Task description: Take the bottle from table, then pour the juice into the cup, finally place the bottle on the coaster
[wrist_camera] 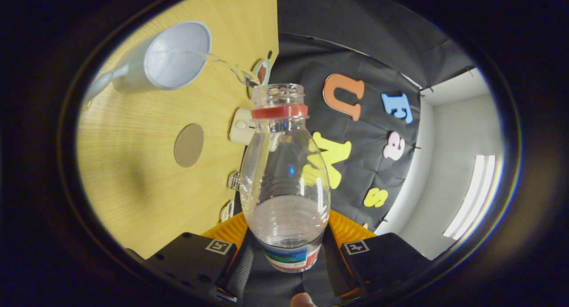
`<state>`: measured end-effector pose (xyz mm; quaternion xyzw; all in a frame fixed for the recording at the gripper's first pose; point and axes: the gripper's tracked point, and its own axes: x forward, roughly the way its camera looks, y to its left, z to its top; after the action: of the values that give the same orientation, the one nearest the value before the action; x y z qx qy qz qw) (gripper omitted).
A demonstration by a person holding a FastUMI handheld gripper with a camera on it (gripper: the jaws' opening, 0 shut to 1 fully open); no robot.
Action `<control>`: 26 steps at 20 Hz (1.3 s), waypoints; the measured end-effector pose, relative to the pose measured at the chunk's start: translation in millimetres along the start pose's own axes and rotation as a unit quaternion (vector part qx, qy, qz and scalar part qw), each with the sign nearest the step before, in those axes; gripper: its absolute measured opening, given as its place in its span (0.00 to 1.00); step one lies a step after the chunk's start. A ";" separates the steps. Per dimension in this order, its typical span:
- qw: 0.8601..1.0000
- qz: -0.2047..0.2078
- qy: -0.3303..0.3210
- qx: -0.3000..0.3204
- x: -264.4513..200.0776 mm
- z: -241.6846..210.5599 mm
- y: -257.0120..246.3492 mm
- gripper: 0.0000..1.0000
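One bottle (284, 178), one cup (171, 58), one coaster (189, 145) — that is the count of the task's things, all seen over a single yellow wooden table (129, 196). The clear plastic bottle sits between the two fingers of the gripper (286, 249), which pinch its lower body from either side, so the jaws are closed onto it. Its long axis runs straight ahead along the fingers, base nearest them and open mouth pointing away, the red collar ring just below the mouth. A little clear liquid is pooled in the base end.

From the mouth a thin stream (226, 67) arcs across to the rim of the pale blue cup, which lies beyond the bottle and off to one side, its handle turned away from the bottle. The round brown coaster lies flat on the table, bare, between the cup and the fingers and well apart from the bottle.

Along the table's edge by the black cloth wall there are a few small items: a cream-coloured box (242, 125) just behind the bottle's neck, and others too small to make out.
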<state>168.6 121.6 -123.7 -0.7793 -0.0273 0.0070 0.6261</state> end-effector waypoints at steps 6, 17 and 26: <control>1.000 -0.007 0.003 -0.012 1.9 -1.8 -9.7 0.76; 0.999 -0.029 -0.002 -0.038 1.2 2.4 -31.9 0.76; 0.997 -0.041 -0.004 -0.062 0.7 4.4 -42.0 0.75</control>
<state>167.7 134.9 -83.6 -0.8148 -0.0618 -0.0174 0.5762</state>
